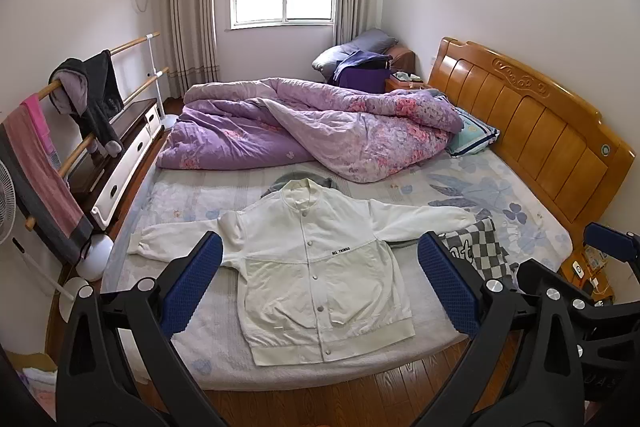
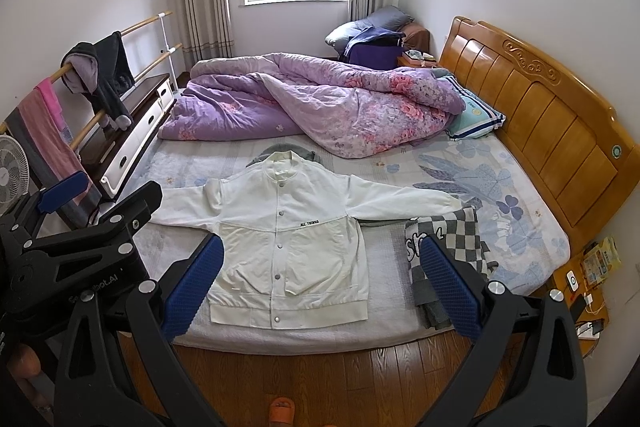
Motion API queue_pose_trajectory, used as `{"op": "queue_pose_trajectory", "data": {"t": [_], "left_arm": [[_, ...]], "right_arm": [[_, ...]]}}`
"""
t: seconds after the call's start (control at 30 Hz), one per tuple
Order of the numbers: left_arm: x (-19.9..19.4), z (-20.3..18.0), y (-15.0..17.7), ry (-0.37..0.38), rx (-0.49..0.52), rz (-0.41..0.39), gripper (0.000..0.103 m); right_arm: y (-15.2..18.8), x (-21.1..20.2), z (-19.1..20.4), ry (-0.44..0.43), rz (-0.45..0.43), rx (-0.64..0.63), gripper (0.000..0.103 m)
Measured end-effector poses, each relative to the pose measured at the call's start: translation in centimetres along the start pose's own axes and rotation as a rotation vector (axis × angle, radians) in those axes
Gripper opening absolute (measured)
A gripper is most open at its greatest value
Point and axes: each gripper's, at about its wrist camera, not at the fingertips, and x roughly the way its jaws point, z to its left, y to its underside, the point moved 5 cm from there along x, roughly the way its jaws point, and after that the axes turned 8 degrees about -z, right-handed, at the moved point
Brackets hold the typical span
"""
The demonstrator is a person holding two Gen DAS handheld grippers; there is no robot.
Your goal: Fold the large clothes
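Note:
A white snap-button jacket point(image 1: 320, 267) lies flat and face up on the bed, sleeves spread to both sides, hem toward me; it also shows in the right wrist view point(image 2: 288, 247). My left gripper point(image 1: 320, 259) is open and empty, held above the bed's near edge in front of the jacket. My right gripper point(image 2: 320, 263) is open and empty, also held back from the bed. The left gripper's body shows at the left of the right wrist view point(image 2: 80, 239). A grey garment point(image 2: 284, 149) peeks out behind the jacket's collar.
A grey-and-white checked garment point(image 2: 452, 251) lies folded right of the jacket. A purple floral quilt point(image 2: 320, 103) is heaped at the far side of the bed. The wooden headboard point(image 2: 552, 107) is on the right. A clothes rail point(image 2: 100, 83) and cabinet stand left. Wood floor point(image 2: 320, 379) lies below.

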Motion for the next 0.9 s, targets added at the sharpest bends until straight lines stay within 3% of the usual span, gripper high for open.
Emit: {"op": "queue_pose_trajectory", "data": {"t": [0.37,0.53,0.9], "left_arm": [[1.7,1.3,0.9,0.022,-0.017,0.021,0.098],[2.9,1.7,0.8,-0.001,-0.03,0.037,0.098],[10.3,4.2,-1.9,-0.076,-0.068,0.071,0.098]], "right_arm": [[-0.1,1.5,-0.8,0.007,0.024,0.006,0.095],[-0.2,2.7,-1.5,-0.016,0.037,-0.004,0.095],[-4.1,11.3,-0.5,-0.089,0.063,-0.057,0.095]]}}
